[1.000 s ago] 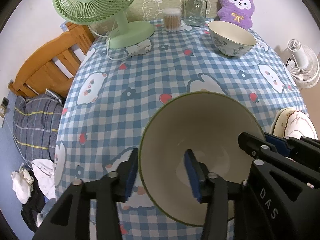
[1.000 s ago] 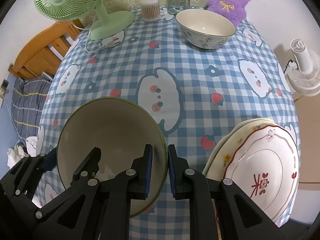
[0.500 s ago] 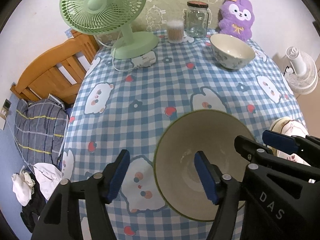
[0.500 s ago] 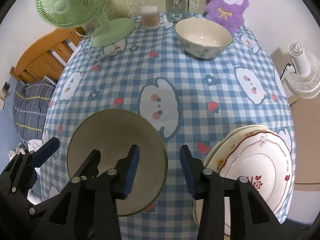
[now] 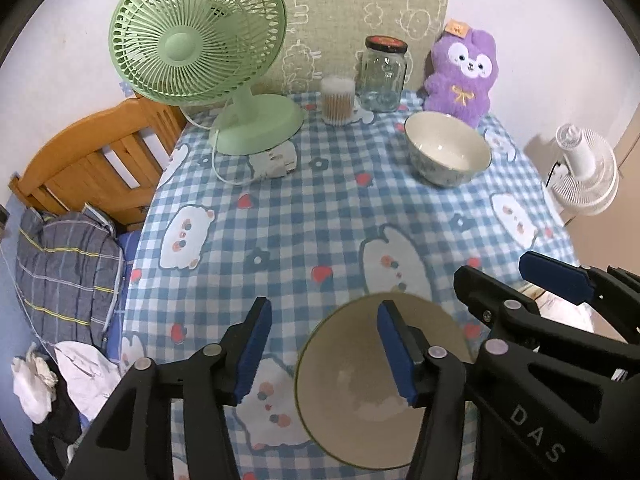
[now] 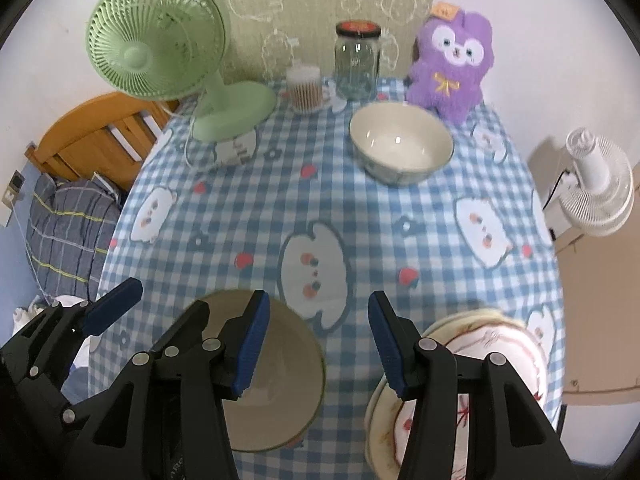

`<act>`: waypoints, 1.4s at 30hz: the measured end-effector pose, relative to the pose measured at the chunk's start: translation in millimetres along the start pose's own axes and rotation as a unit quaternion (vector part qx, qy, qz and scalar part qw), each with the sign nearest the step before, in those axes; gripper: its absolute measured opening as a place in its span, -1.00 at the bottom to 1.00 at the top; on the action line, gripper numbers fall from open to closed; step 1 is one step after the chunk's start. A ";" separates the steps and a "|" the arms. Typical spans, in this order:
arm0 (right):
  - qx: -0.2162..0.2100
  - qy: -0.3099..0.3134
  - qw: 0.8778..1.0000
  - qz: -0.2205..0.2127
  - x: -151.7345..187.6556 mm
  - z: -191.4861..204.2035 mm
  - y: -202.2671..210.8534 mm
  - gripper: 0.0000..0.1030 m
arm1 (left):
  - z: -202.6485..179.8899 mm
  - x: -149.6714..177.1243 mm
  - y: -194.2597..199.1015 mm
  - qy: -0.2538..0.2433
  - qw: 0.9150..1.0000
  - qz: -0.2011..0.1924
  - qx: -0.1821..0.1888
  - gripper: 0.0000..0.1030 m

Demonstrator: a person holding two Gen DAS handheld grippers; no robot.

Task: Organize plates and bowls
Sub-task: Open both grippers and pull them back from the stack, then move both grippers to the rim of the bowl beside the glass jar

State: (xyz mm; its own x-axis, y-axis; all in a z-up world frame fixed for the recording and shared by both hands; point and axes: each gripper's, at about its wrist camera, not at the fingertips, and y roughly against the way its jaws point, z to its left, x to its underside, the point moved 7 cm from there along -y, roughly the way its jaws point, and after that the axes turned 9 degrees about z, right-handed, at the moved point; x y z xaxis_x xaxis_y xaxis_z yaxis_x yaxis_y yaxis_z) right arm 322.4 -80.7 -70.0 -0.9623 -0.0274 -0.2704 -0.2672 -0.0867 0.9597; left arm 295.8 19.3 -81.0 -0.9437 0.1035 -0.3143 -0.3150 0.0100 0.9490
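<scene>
left gripper (image 5: 326, 350): jaws spread, empty; above green-rimmed bowl (image 5: 360, 396) on counter (image 5: 320, 208)
right gripper (image 6: 318, 340): jaws opening, nothing between; plates (image 6: 496, 344) alongside

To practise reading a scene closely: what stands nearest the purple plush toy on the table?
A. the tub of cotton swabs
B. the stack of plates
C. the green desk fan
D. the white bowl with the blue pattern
D: the white bowl with the blue pattern sits right in front of the purple plush toy; the other things stand farther away.
</scene>
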 end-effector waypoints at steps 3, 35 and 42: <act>-0.005 0.004 1.000 -0.015 -7.6 -2.3 8.5 0.07 | -1.7 -7.8 4.7 0.003 1.000 -0.007 -0.002 0.22; 0.007 -0.008 0.992 -0.128 -90.4 -75.1 55.4 0.40 | -69.6 -105.5 26.1 -0.003 0.996 -0.090 0.006 0.58; 0.029 -0.012 0.988 -0.150 -114.8 -92.3 57.5 0.40 | -80.1 -130.2 19.8 0.003 0.994 -0.105 0.011 0.58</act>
State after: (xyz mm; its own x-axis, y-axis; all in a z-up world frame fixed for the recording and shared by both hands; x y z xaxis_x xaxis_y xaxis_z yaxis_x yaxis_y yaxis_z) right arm 422.0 -174.5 9.3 -0.8404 0.0146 -0.5418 -0.5419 -0.0303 0.8399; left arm 404.3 -73.6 -23.1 -0.8575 0.0907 -0.5065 -0.5038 0.0522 0.8623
